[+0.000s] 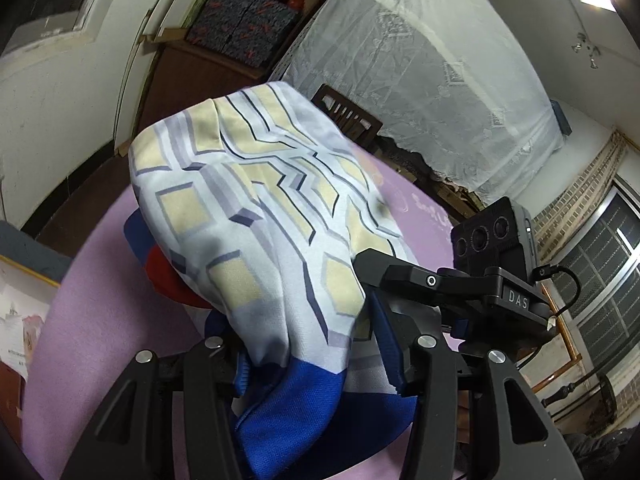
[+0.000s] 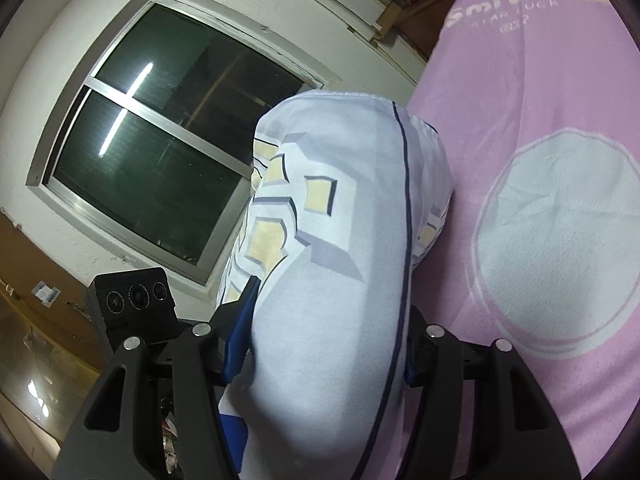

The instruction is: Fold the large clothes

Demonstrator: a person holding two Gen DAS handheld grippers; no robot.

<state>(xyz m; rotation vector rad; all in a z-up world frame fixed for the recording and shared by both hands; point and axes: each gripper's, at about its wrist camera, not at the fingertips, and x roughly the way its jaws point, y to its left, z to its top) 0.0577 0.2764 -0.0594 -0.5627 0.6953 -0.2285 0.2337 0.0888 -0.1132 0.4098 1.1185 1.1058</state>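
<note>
Pale patterned cloth, one garment [image 1: 256, 208], fills both my grippers. My left gripper [image 1: 316, 360] and right gripper [image 2: 324, 352] each clamp it, above one pink sheet [image 2: 560, 80].

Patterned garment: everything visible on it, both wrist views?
The patterned garment looks like thin, smooth woven fabric, pale blue-white with cream blocks, grey shading and thin dark lines. A solid blue mesh-like panel shows low in the left view. It is lifted and bunched, draping above the pink sheet. The left gripper and the right gripper are each shut on a fold of it. Red and blue cloth lies beneath it.
</note>
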